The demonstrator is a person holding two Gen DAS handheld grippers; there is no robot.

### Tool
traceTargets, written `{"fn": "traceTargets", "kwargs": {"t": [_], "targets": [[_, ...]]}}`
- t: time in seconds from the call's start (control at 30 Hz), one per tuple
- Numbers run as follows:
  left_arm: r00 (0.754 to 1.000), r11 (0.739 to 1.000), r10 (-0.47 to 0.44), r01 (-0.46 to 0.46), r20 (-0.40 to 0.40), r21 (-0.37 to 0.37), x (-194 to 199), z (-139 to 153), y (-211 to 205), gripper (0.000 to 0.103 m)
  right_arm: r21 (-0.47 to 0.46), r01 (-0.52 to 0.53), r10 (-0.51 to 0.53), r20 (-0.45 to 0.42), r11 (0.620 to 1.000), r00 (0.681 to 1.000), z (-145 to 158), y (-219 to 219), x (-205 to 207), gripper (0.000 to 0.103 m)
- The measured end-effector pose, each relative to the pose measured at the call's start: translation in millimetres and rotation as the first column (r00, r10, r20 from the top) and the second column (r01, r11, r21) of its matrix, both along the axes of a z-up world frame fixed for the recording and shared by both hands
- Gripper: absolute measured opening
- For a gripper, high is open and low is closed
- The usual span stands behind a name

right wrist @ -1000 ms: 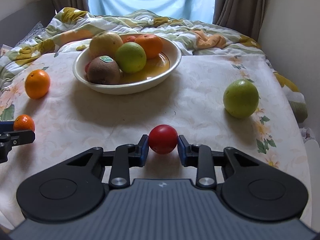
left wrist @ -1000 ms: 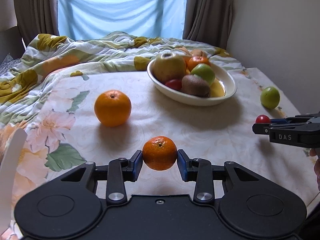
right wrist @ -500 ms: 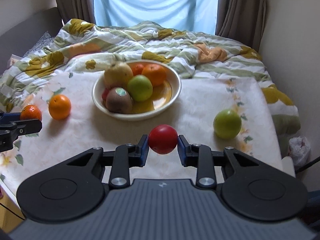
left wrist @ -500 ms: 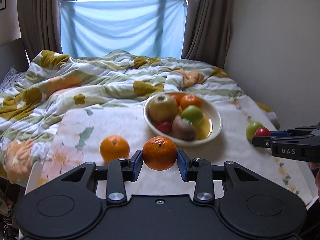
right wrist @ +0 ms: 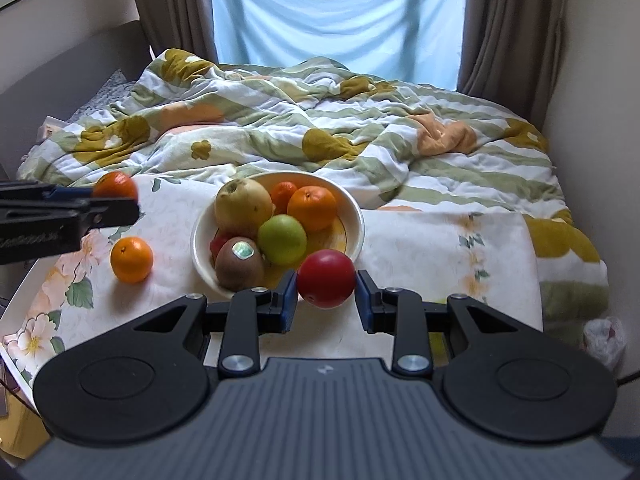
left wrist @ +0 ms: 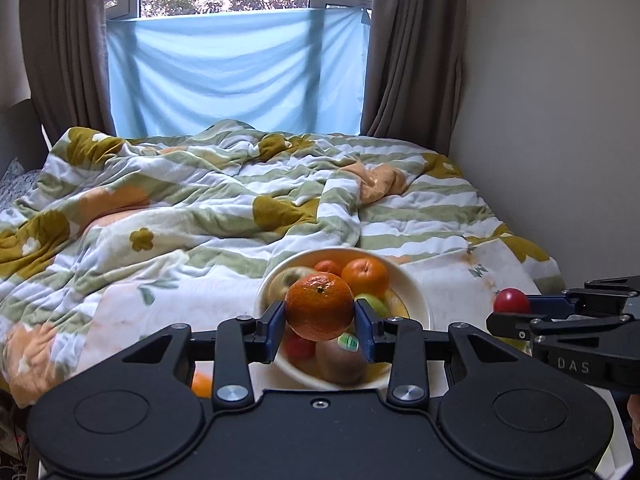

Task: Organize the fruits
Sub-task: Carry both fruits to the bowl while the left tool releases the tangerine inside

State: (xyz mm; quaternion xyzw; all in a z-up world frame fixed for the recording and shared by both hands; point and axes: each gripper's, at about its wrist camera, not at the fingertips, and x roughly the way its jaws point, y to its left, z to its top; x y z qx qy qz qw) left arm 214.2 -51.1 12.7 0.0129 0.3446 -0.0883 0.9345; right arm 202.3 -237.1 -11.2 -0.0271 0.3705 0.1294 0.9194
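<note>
While each tool grips one fruit — bowl [right wrist: 356, 216] holds six.

**Red fruit held near the bowl**

The right gripper [right wrist: 326, 304] clamps a red fruit [right wrist: 326, 278] in its jaws, just near of the bowl [right wrist: 356, 216] of fruit. An orange [right wrist: 131, 259] lies left of the bowl on the flowered cloth [right wrist: 440, 248]. At far left, the left gripper [right wrist: 120, 200] holds a tangerine [right wrist: 116, 186].
</note>
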Motion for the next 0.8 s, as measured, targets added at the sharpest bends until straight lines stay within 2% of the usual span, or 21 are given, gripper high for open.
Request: {"fn": "traceTargets", "kwargs": {"t": [0.27, 0.43, 0.8], "targets": [[0.998, 1.000, 0.012, -0.013, -0.064, -0.003, 59, -22, -26, 0.041, 0.009, -0.054, 0.054, -0.026, 0.998, 0.998, -11, -15, 46, 0.046], [0.995, 0.999, 0.026, -0.024, -0.098, 0.023, 91, -38, -41, 0.041, 0.014, -0.086, 0.086, -0.052, 0.996, 0.995, -21, -25, 72, 0.046], [0.987, 0.997, 0.052, -0.044, -0.155, 0.056, 115, -66, -55, 0.041, 0.029, -0.151, 0.153, -0.091, 0.988, 0.984, -41, -34, 105, 0.046]]}}
